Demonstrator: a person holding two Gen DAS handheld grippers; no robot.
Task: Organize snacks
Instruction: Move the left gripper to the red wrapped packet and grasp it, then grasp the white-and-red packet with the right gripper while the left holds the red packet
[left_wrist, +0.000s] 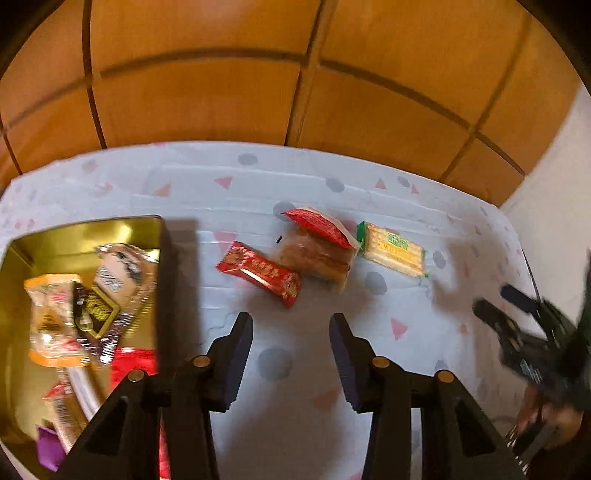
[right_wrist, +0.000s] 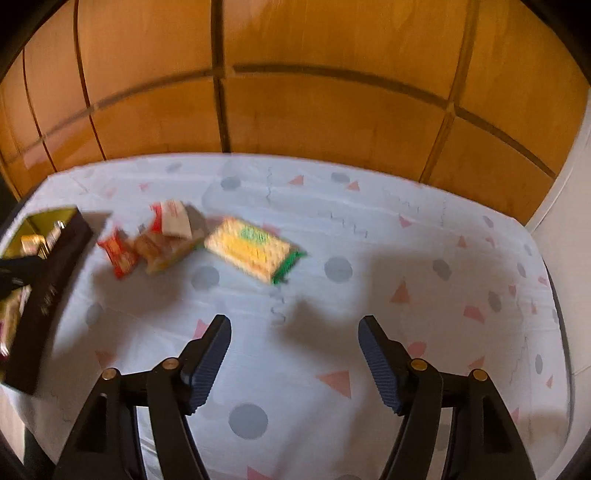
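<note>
Three snacks lie on the patterned cloth: a red bar (left_wrist: 259, 273), a clear pastry pack with a red flap (left_wrist: 318, 246) and a yellow-green cracker pack (left_wrist: 393, 249). The right wrist view shows the same red bar (right_wrist: 119, 252), pastry pack (right_wrist: 168, 236) and cracker pack (right_wrist: 255, 248). A gold-lined tin (left_wrist: 146, 225) at the left holds several wrapped snacks. My left gripper (left_wrist: 291, 325) hovers open and empty just short of the red bar. My right gripper (right_wrist: 293, 326) stands open and empty over bare cloth, nearer than the cracker pack.
Wooden panelling (left_wrist: 295, 92) backs the table. The tin's dark outer wall (right_wrist: 48, 284) stands at the left of the right wrist view. My right gripper (left_wrist: 502, 302) shows at the right edge of the left wrist view, held by a hand. A white wall (left_wrist: 554, 199) lies to the right.
</note>
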